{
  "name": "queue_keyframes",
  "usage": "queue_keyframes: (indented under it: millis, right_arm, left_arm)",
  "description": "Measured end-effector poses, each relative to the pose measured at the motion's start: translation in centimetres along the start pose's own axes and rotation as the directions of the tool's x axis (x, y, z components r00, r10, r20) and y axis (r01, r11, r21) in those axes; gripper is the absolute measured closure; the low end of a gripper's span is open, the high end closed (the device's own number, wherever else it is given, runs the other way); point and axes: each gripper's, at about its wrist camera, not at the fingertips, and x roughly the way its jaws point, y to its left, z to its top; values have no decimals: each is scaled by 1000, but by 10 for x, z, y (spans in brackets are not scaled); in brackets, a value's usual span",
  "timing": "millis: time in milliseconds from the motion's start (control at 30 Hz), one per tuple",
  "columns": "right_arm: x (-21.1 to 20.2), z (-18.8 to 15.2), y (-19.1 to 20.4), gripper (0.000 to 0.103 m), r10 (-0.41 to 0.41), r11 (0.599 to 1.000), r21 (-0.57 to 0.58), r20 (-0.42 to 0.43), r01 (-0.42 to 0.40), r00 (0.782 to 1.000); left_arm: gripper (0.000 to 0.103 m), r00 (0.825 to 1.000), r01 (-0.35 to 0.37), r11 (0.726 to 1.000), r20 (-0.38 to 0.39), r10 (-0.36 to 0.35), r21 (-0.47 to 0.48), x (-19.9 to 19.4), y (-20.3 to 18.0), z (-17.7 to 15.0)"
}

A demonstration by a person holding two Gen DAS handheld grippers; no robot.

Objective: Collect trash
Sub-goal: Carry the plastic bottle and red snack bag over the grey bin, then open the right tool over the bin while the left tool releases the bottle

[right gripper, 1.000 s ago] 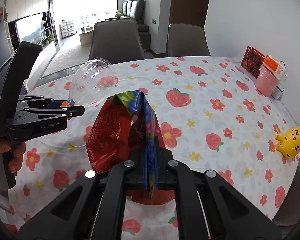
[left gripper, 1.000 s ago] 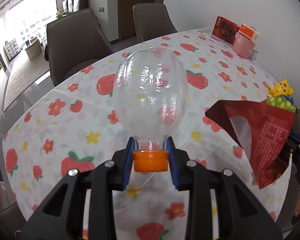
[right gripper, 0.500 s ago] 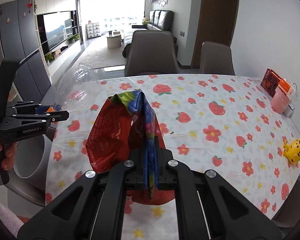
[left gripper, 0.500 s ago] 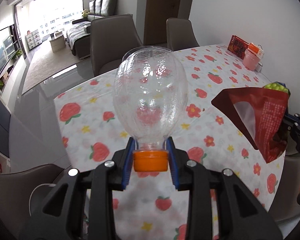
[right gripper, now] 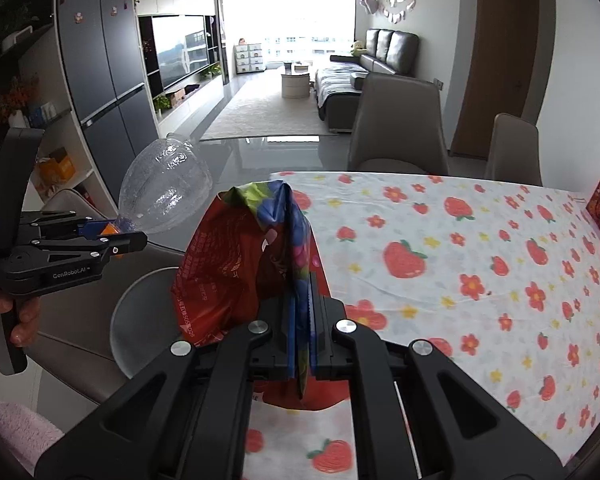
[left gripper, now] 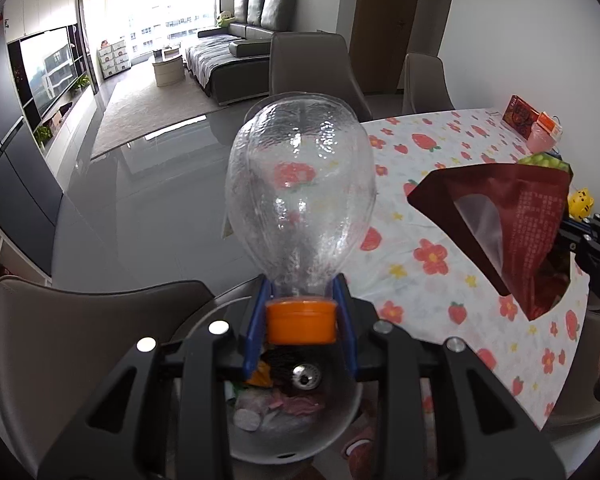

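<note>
Strawberry-printed cloth is covering the dining table (right gripper: 480,264), which is filling the 3 o'clock side of the right wrist view. Beyond its edge, a grey bin (left gripper: 332,436) is sitting at 6 o'clock under the left gripper (left gripper: 301,312), which is clamping the orange-capped neck of a clear plastic bottle (left gripper: 300,196). At 3 o'clock of the bottle, the right gripper (right gripper: 300,320) is pinching a red snack bag (right gripper: 228,264), jaws pressed together on its folded edge.

A clear, dimpled plastic bottle (left gripper: 300,204) with an orange cap (left gripper: 301,321) hangs clamped at the neck, base pointing away, above a grey bin (left gripper: 300,436) already holding litter. The crumpled red snack bag (right gripper: 224,268), pinched along its colourful edge, hangs over the bench (right gripper: 460,264) edge.
</note>
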Motion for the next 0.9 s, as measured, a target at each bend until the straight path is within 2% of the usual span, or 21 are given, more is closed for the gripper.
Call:
queue_keyframes:
  millis: [200, 367, 533, 767, 833, 900]
  right_arm:
    - [28, 7, 88, 99, 74, 997, -11, -20, -74, 997]
    - [54, 8, 143, 99, 138, 990, -15, -64, -139, 988]
    - [88, 2, 175, 99, 168, 985, -30, -124, -172, 978]
    - [139, -21, 188, 98, 145, 986, -40, -253, -160, 957]
    - [140, -27, 186, 90, 132, 988, -39, -261, -147, 956]
    - [137, -29, 183, 72, 124, 990, -39, -256, -139, 959]
  left_arm:
    - [71, 999, -43, 999, -6, 43, -7, -24, 67, -26]
    - [71, 997, -76, 996, -25, 74, -47, -35, 107, -46]
    - [71, 994, -110, 989, -30, 108, -94, -40, 127, -59]
    - [71, 990, -135, 981, -47, 130, -138, -40, 138, -74]
    - [71, 991, -131, 982, -50, 125, -139, -42, 144, -79]
    - [71, 992, -122, 984, -51, 116, -133, -41, 145, -81]
